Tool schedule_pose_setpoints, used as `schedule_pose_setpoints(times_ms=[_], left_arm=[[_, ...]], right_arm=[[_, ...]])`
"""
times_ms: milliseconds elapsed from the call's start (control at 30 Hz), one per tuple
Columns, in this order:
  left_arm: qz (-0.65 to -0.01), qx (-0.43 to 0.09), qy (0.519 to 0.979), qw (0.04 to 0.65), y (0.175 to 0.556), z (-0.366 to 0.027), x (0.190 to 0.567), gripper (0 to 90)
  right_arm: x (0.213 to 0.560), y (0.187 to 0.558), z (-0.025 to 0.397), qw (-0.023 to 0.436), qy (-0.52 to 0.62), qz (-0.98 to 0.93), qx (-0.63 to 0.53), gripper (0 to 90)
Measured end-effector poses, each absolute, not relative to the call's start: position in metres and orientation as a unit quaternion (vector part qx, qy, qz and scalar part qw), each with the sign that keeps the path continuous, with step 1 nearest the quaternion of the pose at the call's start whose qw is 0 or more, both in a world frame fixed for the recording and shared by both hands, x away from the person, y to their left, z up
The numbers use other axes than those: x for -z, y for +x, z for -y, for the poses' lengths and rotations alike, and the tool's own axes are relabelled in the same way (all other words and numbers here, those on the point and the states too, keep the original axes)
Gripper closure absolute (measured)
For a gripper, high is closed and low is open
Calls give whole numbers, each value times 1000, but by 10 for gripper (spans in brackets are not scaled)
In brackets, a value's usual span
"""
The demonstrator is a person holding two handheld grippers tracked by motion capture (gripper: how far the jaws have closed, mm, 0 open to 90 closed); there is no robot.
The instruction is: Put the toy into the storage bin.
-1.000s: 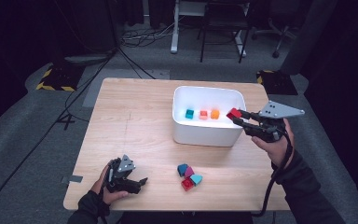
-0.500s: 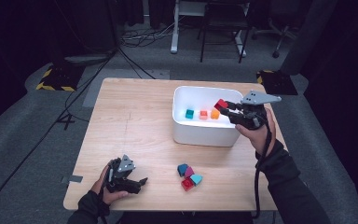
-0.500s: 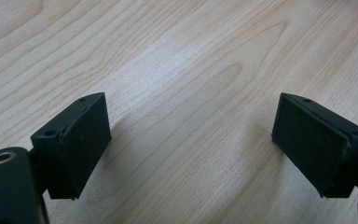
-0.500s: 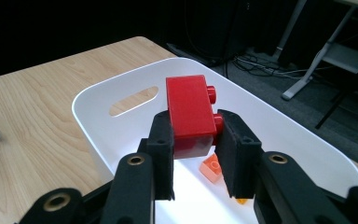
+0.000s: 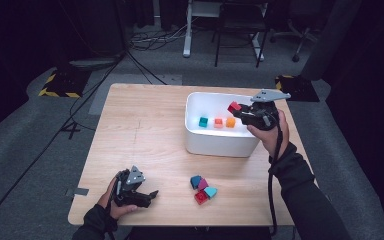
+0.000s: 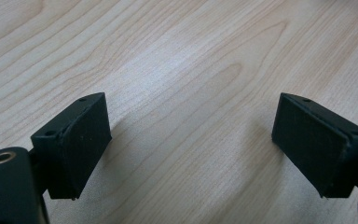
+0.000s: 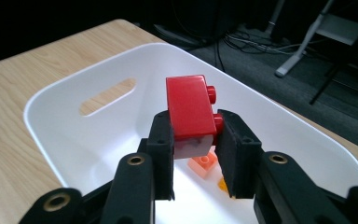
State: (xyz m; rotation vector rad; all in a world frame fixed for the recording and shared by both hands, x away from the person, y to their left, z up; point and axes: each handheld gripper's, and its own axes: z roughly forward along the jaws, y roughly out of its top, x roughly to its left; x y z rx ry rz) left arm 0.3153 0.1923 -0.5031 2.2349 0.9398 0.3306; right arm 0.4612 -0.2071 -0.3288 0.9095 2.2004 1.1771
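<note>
— What moved?
— The right gripper (image 5: 238,111) carried the red block (image 7: 189,112), clamped between its jaws, from beside the white bin (image 5: 196,134) to above its inside.
— And the bin's contents?
— The orange pieces (image 7: 204,164) came to lie just below the jaws.

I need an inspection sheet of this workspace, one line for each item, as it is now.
Surface: wooden table, mostly bare.
Job's things: white bin holding a teal block, a pink block and an orange block; cluster of loose blocks near the front edge.
Clutter: nothing seen.
Grippers: left gripper open above the table; right gripper shut on a red block above the bin.
Cables: black cable trailing along the right forearm; more on the floor.
Surroundings: dark room, grey carpet, chair.
</note>
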Motion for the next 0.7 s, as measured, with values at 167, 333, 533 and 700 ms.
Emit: schedule_pose_setpoints(times_ms=[167,333,533,700], left_arm=[[-361,-127,859,341,315,-192,503,118],[-361,-127,859,341,315,-192,503,118],[-361,-127,859,341,315,-192,503,118],[-361,-127,859,341,315,-192,503,118]], right_arm=[[332,466,207,239,340,-805,-423,683],[335,468,210,237,350,-804,-418,682],[338,469,211,235,355,-803,-416,681],[340,470,214,234,362,-803,-413,671]])
